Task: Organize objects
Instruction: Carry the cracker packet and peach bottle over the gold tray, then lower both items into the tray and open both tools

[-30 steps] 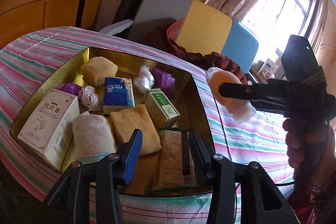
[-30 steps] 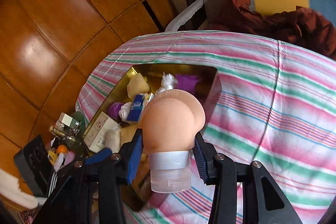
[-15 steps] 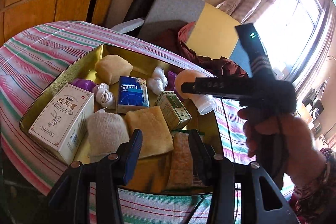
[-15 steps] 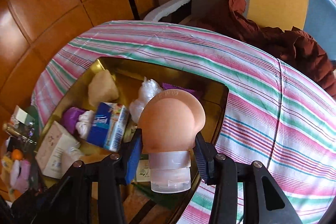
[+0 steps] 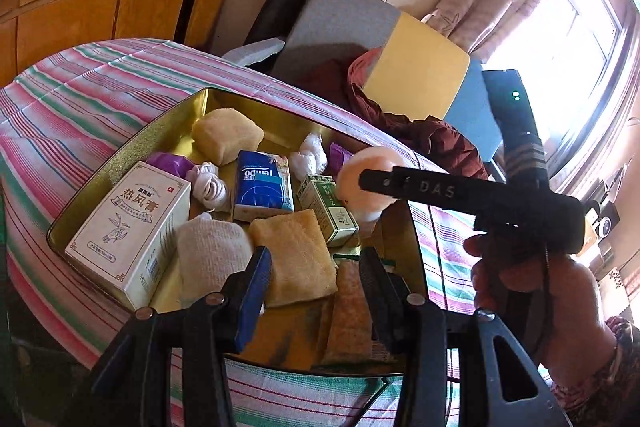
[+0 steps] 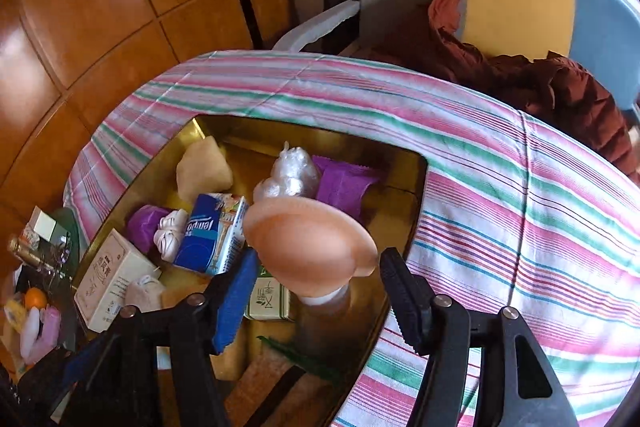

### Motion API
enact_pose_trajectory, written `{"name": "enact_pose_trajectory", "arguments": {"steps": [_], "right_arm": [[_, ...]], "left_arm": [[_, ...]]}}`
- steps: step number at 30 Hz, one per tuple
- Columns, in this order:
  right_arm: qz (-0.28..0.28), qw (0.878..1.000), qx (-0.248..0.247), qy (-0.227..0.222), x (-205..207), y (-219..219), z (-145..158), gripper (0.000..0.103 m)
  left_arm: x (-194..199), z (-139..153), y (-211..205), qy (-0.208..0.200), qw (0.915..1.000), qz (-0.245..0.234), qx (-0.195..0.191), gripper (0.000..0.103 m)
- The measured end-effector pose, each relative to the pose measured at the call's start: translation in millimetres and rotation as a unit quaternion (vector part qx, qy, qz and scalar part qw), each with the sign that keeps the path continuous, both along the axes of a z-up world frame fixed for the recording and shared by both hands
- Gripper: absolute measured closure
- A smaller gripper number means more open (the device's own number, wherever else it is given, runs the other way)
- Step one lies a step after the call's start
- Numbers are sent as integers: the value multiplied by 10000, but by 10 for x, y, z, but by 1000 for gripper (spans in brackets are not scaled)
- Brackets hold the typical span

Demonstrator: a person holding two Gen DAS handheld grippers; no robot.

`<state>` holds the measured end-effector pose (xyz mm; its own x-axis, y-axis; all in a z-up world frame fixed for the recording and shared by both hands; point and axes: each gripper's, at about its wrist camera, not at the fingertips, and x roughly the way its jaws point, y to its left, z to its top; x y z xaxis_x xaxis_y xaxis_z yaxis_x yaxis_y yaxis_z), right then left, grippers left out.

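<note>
A gold tin [image 5: 132,155] stands on the striped tablecloth [image 6: 500,187]. It holds a white box [image 5: 128,227], a blue tissue pack [image 5: 262,187], a green box [image 5: 326,207], a yellow cloth [image 5: 294,255] and several other small items. My right gripper [image 6: 316,291] hangs over the tin's right end, its jaws opening. The peach bottle [image 6: 310,247] with a clear cap sits tilted and blurred between them, with a gap to each pad. The left wrist view shows the same bottle [image 5: 366,179] above the green box. My left gripper [image 5: 314,291] is open and holds nothing over the tin's near edge.
A chair [image 5: 416,75] with grey, yellow and blue panels carries a maroon cloth [image 6: 540,83] behind the table. Wooden cabinet doors [image 6: 120,7] fill the left. Small clutter [image 6: 36,291] lies low on the left beyond the table's edge. A hand [image 5: 540,291] grips the right tool.
My right gripper has moved over the tin and sunk a little. Its jaws have widened, and the peach bottle has tipped loose from the pads. The left gripper has stayed put.
</note>
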<state>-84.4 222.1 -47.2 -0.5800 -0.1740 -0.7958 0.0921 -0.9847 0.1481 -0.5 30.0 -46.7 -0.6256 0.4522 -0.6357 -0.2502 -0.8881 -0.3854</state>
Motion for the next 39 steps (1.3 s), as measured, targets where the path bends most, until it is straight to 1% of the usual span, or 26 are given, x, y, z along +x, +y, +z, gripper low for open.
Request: {"name": "enact_pose_trajectory", "arguments": {"steps": [2,6,10,11,12,14,16,17,20,23,26,28,29,30,32,33,35,37,39], "right_arm": [[-84,9999,29,75,4,18,22,38],[-222,9991,275,224,-141,22,71,38],[-154,9986,488,117,-316,-9,67,39],[-74,9982,591,37,-352,-43,49,39],[-34,9970,776,6,-386,-59,33,41],[-7,9926,1211,55,-441,-111,-10,41],[27,9902,1399,28,-499,-106,-51,43],[0,9913,1318,47,-502,-74,-41,44],[-29,9971,708,261,-426,73,77,42],[-81,9966,780,262,-383,85,81,39],[-6,9950,979,185,-377,30,-6,38],[1,9951,983,104,-383,15,-51,38],[41,9955,945,29,-381,-1,-77,37],[97,9945,1045,58,-349,-53,-76,36],[357,9927,1149,30,-311,-140,-81,38],[455,9928,1105,97,-246,-175,-59,38],[450,9935,1010,271,-121,-203,31,38],[449,9953,755,419,10,-224,126,37],[429,9964,532,496,144,-256,187,30]], "left_arm": [[15,15,19,37,10000,30,-66,57],[35,25,35,14,10000,-5,-33,57],[30,28,17,-11,10000,40,-67,57],[25,26,7,-20,10000,70,-67,57],[17,22,0,-46,9999,103,-60,57],[4,14,-13,-100,9998,155,-57,57],[-2,4,-22,-148,9997,177,-76,57],[-4,4,-29,-153,9997,186,-69,57],[-6,20,-44,-86,9997,220,-104,57],[-3,19,-36,-72,9996,260,-110,57],[-6,40,8,-111,9991,283,-281,57],[2,77,10,-34,9989,321,-329,57],[10,100,7,23,9987,357,-363,57],[15,128,4,77,9983,399,-423,57],[16,168,-1,152,9973,474,-534,57],[14,184,-14,176,9969,519,-562,57],[-1,204,-50,144,9964,609,-578,57],[-28,215,-84,67,9955,692,-643,57],[-35,223,-126,58,9947,774,-678,57]]}}
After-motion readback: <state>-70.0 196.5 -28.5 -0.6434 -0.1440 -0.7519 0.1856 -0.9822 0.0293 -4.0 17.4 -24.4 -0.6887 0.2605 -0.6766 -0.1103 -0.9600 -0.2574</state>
